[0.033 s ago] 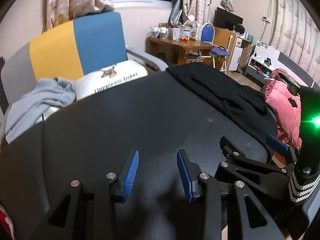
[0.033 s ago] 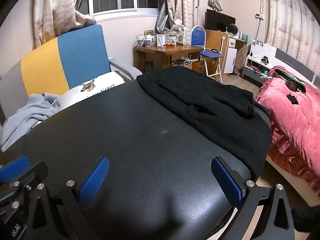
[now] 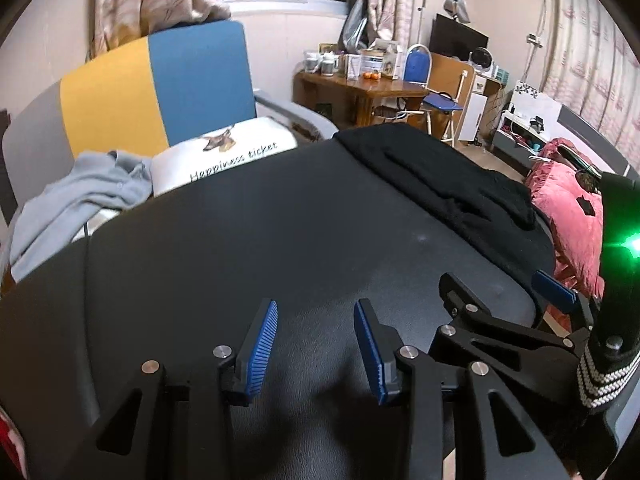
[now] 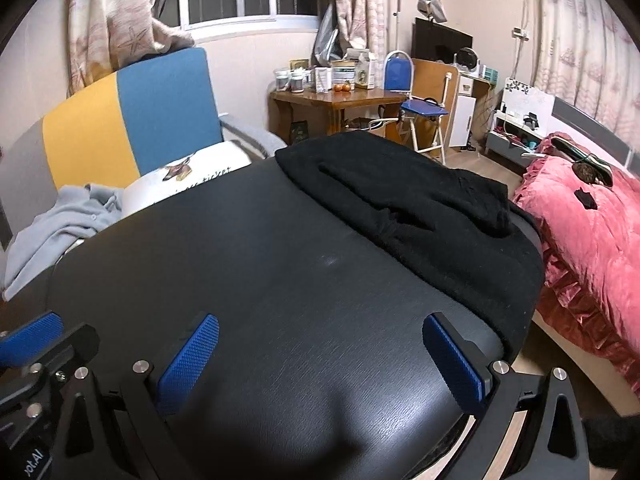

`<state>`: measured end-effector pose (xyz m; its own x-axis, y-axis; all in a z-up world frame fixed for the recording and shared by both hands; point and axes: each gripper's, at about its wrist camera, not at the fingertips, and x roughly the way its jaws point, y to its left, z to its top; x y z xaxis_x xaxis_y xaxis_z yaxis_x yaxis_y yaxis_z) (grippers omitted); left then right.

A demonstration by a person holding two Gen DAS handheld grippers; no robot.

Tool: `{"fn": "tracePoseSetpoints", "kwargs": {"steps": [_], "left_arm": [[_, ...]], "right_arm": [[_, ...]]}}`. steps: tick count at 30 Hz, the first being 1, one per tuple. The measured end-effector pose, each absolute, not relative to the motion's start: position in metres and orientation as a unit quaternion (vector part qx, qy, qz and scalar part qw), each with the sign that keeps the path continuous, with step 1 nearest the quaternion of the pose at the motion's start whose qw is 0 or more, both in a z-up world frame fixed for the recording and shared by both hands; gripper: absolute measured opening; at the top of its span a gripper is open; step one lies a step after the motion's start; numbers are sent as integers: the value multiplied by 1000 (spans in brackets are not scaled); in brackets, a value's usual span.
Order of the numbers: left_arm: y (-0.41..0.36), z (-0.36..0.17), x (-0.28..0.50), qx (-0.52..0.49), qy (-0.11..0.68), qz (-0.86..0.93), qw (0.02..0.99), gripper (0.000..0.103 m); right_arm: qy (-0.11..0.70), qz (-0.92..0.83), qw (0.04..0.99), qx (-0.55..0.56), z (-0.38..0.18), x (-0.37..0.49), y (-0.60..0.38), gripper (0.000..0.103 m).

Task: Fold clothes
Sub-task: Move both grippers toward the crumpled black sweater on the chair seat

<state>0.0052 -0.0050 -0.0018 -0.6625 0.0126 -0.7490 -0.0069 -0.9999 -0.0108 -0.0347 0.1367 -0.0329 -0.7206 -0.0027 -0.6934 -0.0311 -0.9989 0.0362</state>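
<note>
A black garment [image 3: 460,192] [image 4: 420,208] lies loosely bunched on the far right part of a black table [image 3: 240,260] [image 4: 240,280], reaching over its right edge. My left gripper [image 3: 316,316] hovers above the table's near side, open with a narrow gap and nothing between its blue pads. My right gripper [image 4: 318,332] is open wide over the near edge, also empty. It appears in the left wrist view as the right gripper [image 3: 500,292] close beside the left one. Both stand well short of the garment.
Behind the table at the left stands a chair [image 3: 160,88] with a yellow and blue back, holding a grey garment [image 3: 76,200] and a white printed cushion [image 3: 224,156]. A pink bed [image 4: 592,232] lies to the right. A cluttered wooden desk [image 4: 340,100] is at the back.
</note>
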Motion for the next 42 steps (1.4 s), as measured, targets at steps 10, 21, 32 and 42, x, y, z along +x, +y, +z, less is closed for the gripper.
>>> {"fn": "tracePoseSetpoints", "kwargs": {"steps": [10,21,32,42], "left_arm": [[-27,-11,29,-402,-30,915,11,43],[-36,-21,23,-443,-47,895,-3,43],[-58,-49,33,-471,-61,880,1,44],[-88,-78,58,-497,-55,866,14,50]], "right_arm": [[-8,922,-7,-387,-42,-24,120,103],[-5,915,-15,-402,-54,-22,120,103],[76,924,-89,-363,-58,-6,151,103],[226,877,-147,-399,-88,-30,224,103]]}}
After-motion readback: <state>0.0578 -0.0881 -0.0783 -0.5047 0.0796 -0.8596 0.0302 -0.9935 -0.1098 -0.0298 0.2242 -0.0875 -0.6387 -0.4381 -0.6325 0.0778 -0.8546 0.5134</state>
